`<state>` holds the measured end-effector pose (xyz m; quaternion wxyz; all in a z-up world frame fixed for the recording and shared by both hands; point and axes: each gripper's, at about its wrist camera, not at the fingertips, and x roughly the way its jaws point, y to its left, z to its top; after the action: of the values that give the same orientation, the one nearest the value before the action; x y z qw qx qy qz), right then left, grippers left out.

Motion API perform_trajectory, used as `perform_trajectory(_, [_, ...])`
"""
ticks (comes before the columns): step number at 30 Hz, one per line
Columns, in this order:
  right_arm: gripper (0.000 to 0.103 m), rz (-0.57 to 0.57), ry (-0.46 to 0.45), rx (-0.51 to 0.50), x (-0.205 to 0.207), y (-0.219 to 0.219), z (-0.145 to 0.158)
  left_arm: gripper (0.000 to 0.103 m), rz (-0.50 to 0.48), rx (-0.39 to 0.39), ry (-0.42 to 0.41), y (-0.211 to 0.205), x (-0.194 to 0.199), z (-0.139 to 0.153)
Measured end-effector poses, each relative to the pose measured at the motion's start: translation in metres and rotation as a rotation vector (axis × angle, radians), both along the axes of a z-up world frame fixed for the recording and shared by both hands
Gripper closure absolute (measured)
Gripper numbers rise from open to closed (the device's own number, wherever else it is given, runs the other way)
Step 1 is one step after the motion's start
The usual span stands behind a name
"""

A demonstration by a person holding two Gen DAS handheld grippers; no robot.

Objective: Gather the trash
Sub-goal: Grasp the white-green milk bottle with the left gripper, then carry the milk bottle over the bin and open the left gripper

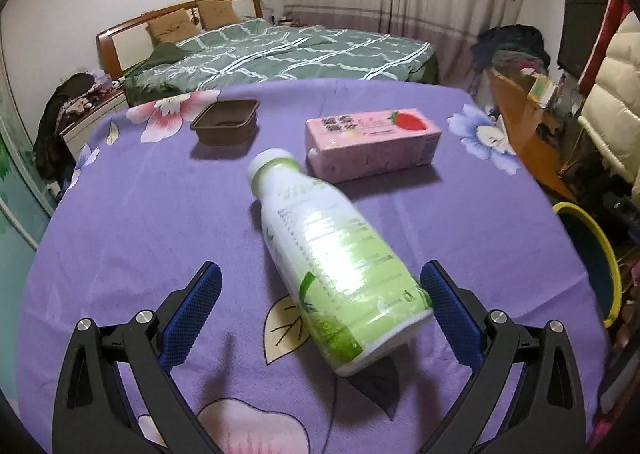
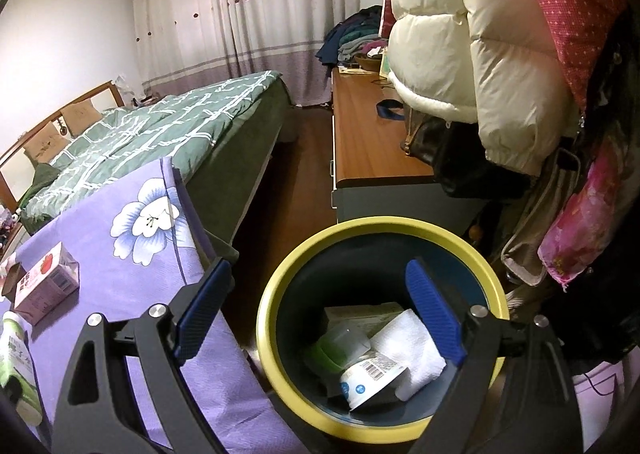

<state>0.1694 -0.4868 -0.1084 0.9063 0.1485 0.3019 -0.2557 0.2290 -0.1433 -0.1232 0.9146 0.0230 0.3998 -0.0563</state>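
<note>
In the left wrist view, the left claw (image 1: 320,294) is seen spread wide and released, with nothing gripped. A green-and-white bottle (image 1: 332,254) is found lying on its side on the purple floral tabletop (image 1: 140,222), its base set between the blue fingers (image 1: 448,306) and its white cap pointed away toward the bed (image 1: 280,54). The bottle's base appears to sit just beside the right-hand finger, though contact cannot be confirmed, while a broad gap is left on the other side. Farther back, a pink strawberry carton (image 1: 372,142) is noted lying flat, near the bottle's cap, and a dark brown tray (image 1: 226,122) is noted well apart to the left. In the right wrist view, the right claw (image 2: 316,310) is likewise observed open and empty, held over the yellow-rimmed bin (image 2: 280,282), which stands on the floor just beside the tabletop edge. Discarded items are recorded inside the bin, among them a white paper roll (image 2: 408,346) and a barcoded cup (image 2: 372,374). The following risks are judged: since the bottle is round and off-centre between the fingers, it could be nudged into a roll as the claw is closed, or be pinched only at its base and pivot out during the lift; its glossy wrapper could also permit slipping.
</note>
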Motion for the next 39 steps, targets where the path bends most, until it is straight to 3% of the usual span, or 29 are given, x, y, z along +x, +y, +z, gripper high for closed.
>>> perform_trajectory(4, [0.019, 0.006, -0.005, 0.017, 0.0, -0.001, 0.0, 0.005, 0.028, -0.014, -0.012, 0.018, 0.0, 0.004])
perform_trajectory(11, [0.019, 0.011, -0.004, 0.03, 0.001, -0.002, -0.001, 0.005, 0.082, 0.053, -0.004, 0.066, 0.0, 0.018])
perform_trajectory(17, [0.019, 0.01, 0.003, 0.037, 0.004, -0.004, -0.002, 0.005, 0.042, 0.06, 0.045, 0.075, 0.021, 0.034])
perform_trajectory(22, [0.019, 0.017, 0.006, 0.039, 0.005, -0.004, -0.003, 0.005, -0.052, 0.066, 0.146, 0.056, 0.046, 0.023])
perform_trajectory(25, [0.019, 0.019, 0.003, 0.041, 0.004, -0.004, -0.003, 0.01, -0.077, 0.079, 0.221, 0.051, 0.061, 0.01])
perform_trajectory(31, [0.019, 0.026, -0.002, 0.059, 0.004, -0.005, -0.004, 0.025, -0.117, 0.103, 0.293, 0.044, 0.073, -0.006])
perform_trajectory(39, [0.019, 0.028, -0.005, 0.066, 0.004, -0.006, -0.004, 0.046, -0.155, 0.134, 0.309, 0.032, 0.082, -0.007])
